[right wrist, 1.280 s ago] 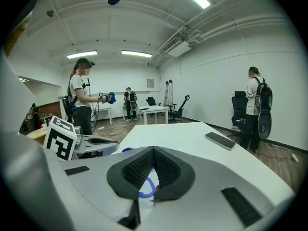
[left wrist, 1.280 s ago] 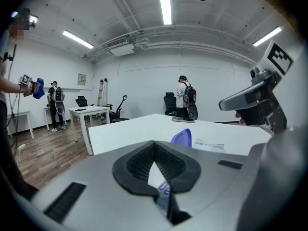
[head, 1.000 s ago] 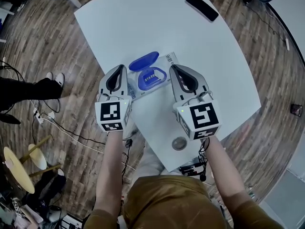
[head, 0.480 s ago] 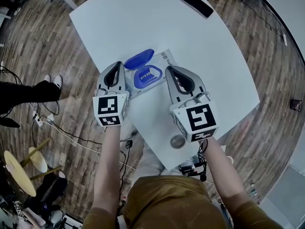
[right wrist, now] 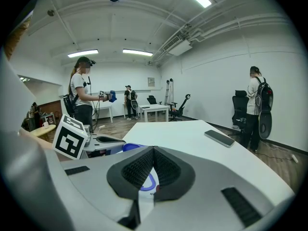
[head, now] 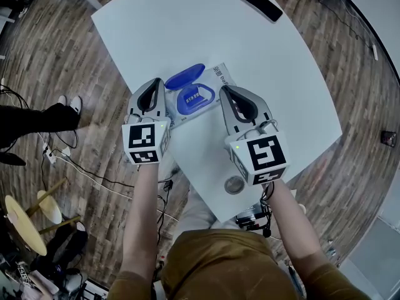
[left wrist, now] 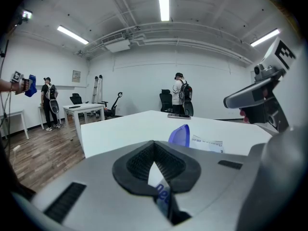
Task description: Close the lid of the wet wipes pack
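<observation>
On table (head: 187, 24), toward near edge: wet wipes pack (head: 219, 79), lid (head: 184, 77) hinged off its far-left side. Left gripper (head: 153, 83) over pack's left end, right gripper (head: 226, 92) at pack's right end, pack between them. Phone (head: 262, 4) at far right of table, well apart from pack. Small round item (head: 235, 185) at near table edge, beside right gripper's cube. Cables (head: 94, 174) on floor (head: 50, 55), left of table.
</observation>
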`<state>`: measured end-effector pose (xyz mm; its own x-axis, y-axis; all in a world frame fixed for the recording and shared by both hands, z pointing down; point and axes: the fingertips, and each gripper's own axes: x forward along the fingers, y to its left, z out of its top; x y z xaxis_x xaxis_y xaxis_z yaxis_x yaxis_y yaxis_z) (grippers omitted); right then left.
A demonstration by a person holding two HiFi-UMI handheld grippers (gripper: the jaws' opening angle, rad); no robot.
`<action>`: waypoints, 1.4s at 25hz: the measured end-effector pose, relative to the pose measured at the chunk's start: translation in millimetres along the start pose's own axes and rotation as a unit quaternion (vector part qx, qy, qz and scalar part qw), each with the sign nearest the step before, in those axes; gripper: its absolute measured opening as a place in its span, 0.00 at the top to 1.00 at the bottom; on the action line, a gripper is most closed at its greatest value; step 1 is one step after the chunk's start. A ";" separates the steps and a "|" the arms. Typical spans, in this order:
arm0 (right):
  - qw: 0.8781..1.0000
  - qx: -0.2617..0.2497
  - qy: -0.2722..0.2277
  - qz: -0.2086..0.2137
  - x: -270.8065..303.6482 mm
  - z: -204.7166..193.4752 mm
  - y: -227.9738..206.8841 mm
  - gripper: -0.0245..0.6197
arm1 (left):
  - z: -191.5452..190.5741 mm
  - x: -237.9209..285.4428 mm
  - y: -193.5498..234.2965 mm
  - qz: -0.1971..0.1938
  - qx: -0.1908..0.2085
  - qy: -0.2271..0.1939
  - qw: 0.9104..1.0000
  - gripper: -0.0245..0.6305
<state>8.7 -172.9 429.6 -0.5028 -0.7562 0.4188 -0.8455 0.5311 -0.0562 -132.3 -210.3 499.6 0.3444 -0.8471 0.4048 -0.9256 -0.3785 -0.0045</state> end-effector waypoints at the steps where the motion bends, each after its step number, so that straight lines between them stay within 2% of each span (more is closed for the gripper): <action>1: 1.000 0.001 0.001 0.000 0.9 -0.4 0.1 0.96 | -0.3 -0.1 0.3 -0.001 0.000 0.000 1.000 0.95; 35: 1.000 0.008 0.014 0.009 12.4 -9.4 5.6 0.96 | -9.2 -7.4 -17.0 -0.020 -0.003 0.005 1.000 0.96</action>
<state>-0.6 -175.8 443.0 -0.5129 -0.7352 0.4432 -0.8393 0.5380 -0.0789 -120.5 -194.1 505.0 0.3794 -0.8273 0.4144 -0.9121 -0.4097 0.0171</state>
